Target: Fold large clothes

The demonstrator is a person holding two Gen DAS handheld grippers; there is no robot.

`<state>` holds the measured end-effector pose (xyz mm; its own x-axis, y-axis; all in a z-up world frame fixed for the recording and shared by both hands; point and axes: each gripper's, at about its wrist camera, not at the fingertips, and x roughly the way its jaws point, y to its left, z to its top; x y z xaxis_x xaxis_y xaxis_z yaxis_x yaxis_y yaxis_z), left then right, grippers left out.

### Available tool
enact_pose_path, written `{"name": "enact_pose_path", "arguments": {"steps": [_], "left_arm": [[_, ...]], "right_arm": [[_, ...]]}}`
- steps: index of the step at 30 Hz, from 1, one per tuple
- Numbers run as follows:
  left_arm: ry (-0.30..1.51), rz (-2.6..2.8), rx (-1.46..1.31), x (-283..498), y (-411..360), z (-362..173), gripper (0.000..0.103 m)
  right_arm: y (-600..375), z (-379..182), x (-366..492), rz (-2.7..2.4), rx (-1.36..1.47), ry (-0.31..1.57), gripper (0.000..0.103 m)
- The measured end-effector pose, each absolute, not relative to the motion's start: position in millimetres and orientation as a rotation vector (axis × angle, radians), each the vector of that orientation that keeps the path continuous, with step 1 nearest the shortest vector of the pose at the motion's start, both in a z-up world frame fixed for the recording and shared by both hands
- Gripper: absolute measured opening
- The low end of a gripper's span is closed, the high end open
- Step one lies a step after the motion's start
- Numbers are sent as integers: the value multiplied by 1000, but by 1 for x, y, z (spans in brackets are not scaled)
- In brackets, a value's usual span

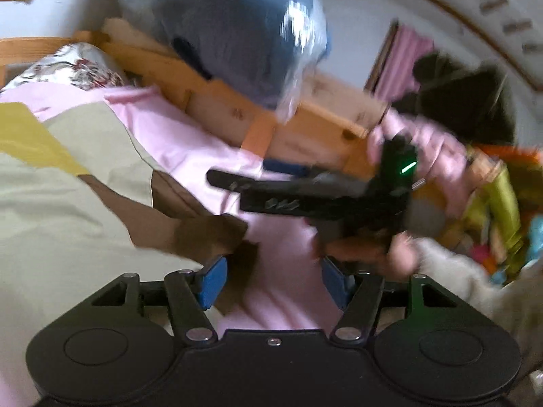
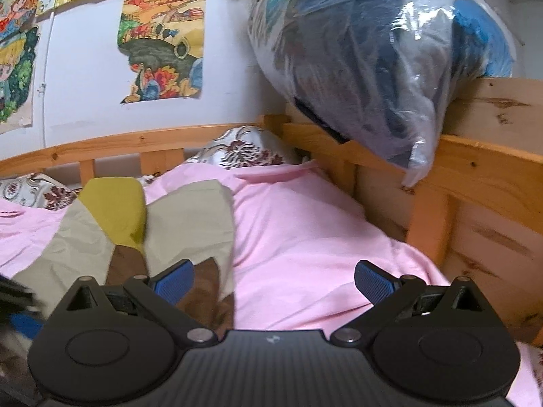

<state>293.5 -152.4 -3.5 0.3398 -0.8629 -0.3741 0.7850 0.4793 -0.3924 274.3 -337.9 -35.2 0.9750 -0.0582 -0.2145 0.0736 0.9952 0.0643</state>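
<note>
A large garment in beige, brown and mustard panels (image 2: 190,224) lies spread on a pink bedsheet (image 2: 305,237). In the left wrist view the garment (image 1: 68,203) fills the left side, its brown edge (image 1: 203,234) just above my left pad (image 1: 212,281). My left gripper (image 1: 275,281) is open and holds nothing. My right gripper (image 2: 273,281) is open and empty, its left pad (image 2: 174,283) over the garment's brown part. The right gripper's body (image 1: 322,196) shows blurred in the left wrist view, held by a hand.
A wooden bed frame (image 2: 441,176) runs along the right and back. A clear plastic bag of dark clothes (image 2: 373,68) rests on the frame. Patterned pillows (image 2: 244,149) lie at the head. Posters (image 2: 163,47) hang on the wall. Colourful clutter (image 1: 502,210) sits at right.
</note>
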Motion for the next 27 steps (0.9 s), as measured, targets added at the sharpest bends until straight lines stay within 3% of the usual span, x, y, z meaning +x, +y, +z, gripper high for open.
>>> {"name": "enact_pose_path", "arguments": {"steps": [3,8,14,18,22,27], "left_arm": [[542,-993,-257,272,-119,11,75],[510,-655,-363,263,-73,24,99],[656,-364,-493,305,-55,-4,99],[778,-339,-432,320,-70,-29,99],[778,-370,-435,322,-74,-42,102],[763,-362,-407,321,-77,-52,102]], "right_arm": [[-331,-35,274,-57,73,215,103],[-311,-35,271,0,65,199,103],[-266,-41,274,70,-73,195,103],[-247,-51,279,20,-184,264,103],[-265,-73,291,-50,-137,431,103],[-266,-85,292,-58,-188,414,103]]}}
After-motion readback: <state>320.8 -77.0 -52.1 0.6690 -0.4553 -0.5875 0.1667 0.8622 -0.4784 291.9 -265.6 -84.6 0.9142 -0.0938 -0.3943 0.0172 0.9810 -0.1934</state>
